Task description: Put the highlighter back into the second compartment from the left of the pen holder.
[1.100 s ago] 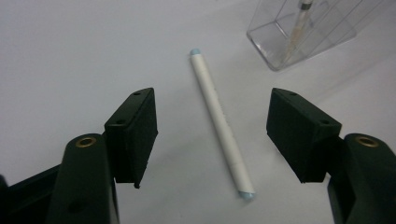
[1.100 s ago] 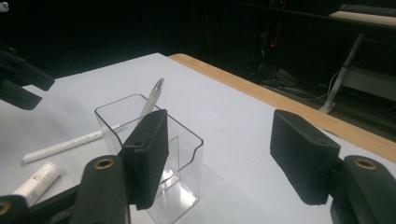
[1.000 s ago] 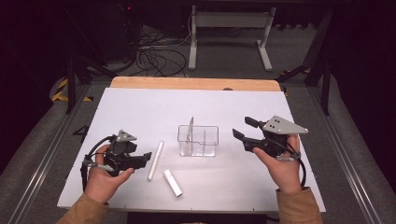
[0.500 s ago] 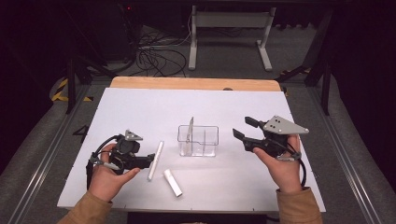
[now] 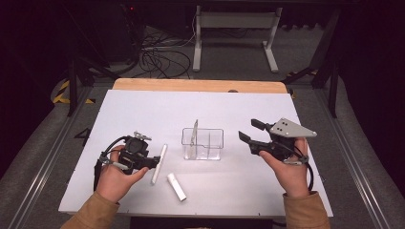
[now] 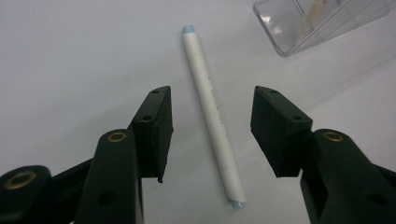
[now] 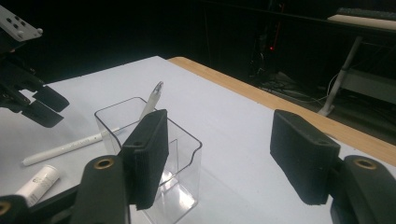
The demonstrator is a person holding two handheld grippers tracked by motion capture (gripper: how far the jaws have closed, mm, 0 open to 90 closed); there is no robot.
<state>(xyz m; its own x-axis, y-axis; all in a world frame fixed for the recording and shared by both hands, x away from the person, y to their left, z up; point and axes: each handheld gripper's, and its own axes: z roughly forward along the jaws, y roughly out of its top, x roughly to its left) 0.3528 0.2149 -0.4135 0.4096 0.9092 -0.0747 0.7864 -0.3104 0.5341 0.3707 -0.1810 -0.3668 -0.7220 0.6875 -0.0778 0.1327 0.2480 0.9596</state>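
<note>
Left hand-held gripper point(image 6: 210, 135) straddles white pen point(image 6: 212, 112) lying flat on worktop point(image 5: 143, 109), jaws just been closing, pads not yet touching it; right hand-held gripper point(image 5: 246, 131) open, empty, beside clear box point(image 5: 203, 143) w/ another pen upright inside

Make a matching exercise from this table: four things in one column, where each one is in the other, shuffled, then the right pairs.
Things:
1. long white pen
2. short white tube
3. clear holder
4. right gripper

Places:
A. mid-table, with a pen standing in it
B. lying between the left gripper's open jaws
C. held above the table, right of the holder, jaws open
D. lying near the table's front edge

Pairs: 1-B, 2-D, 3-A, 4-C
</note>
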